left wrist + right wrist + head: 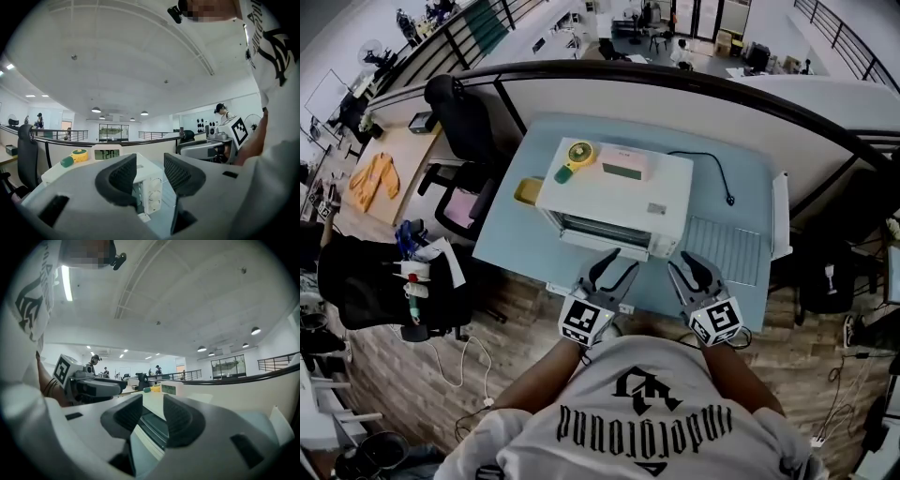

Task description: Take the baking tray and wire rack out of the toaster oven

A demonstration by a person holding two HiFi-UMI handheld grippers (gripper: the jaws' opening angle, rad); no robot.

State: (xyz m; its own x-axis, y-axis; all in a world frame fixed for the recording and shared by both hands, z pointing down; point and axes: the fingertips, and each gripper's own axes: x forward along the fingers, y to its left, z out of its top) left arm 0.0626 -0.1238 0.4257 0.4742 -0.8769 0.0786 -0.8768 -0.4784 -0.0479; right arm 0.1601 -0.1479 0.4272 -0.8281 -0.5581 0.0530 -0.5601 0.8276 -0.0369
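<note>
Item: white toaster oven [614,192], standing on our pale blue table [741,187], front towards us. We cannot make out the baking tray or wire rack inside.
Left claw [623,261] and right claw [684,262]: both wide, nothing between them, near the oven's front.
On the oven top: yellow timer [572,159] and digital clock [625,170].
Right of the oven: ribbed flat panel [727,248].

the toaster oven [614,192] sits on the table [516,246], a clock [625,169] on top. the wire rack [724,248] lies just right of it. the left gripper [623,260] and right gripper [680,260] are in front.
</note>
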